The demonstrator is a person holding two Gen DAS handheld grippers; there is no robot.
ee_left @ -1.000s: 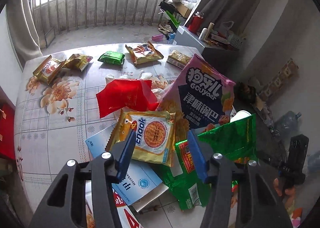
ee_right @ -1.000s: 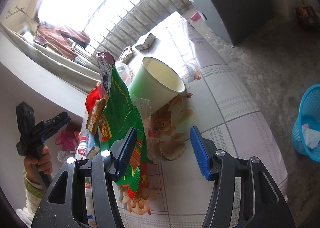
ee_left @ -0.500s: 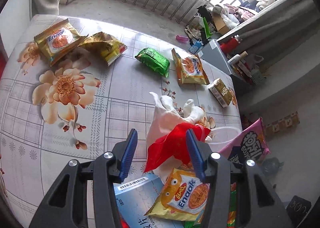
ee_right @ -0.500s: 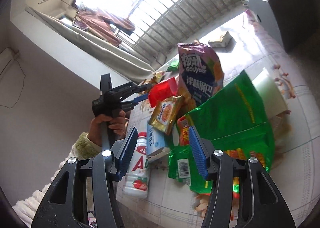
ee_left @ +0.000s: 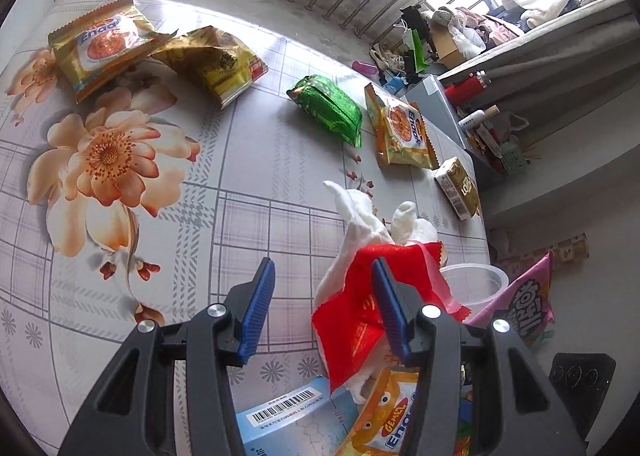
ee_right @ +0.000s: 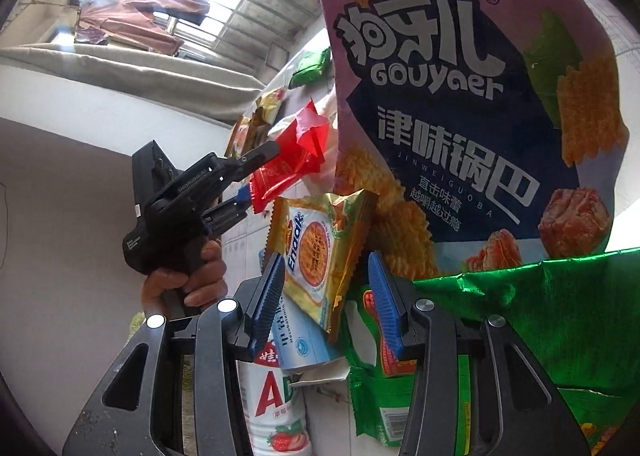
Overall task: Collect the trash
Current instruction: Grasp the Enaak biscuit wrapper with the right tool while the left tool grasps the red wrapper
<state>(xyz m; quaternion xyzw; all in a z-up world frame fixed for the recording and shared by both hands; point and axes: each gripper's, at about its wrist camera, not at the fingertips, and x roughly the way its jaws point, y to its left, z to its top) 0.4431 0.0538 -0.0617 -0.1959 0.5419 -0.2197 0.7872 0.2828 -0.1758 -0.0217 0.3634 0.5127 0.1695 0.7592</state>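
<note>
A heap of trash lies on the flowered tablecloth (ee_left: 240, 160). My left gripper (ee_left: 324, 308) is open over bare cloth; its right finger touches a red wrapper (ee_left: 352, 308) lying on a white tissue (ee_left: 360, 224). My right gripper (ee_right: 326, 296) is open around the lower edge of a yellow Enaak biscuit pack (ee_right: 316, 252). A pink Gouyaer chip bag (ee_right: 460, 104) stands behind it and a green foil bag (ee_right: 520, 316) lies to its right. The right wrist view shows the left gripper (ee_right: 240, 188) beside the red wrapper (ee_right: 296, 160).
Further packs lie across the table: two yellow ones (ee_left: 104, 44) at far left, a green pack (ee_left: 328, 108), another Enaak pack (ee_left: 404, 132), a small box (ee_left: 456, 188). A blue box (ee_left: 288, 424), a clear cup (ee_left: 476, 284) and a white AD bottle (ee_right: 276, 404) sit near the heap.
My left gripper moved forward and left past the heap toward the red wrapper. My right gripper swung in close to the heap, its jaws now around the Enaak pack.
</note>
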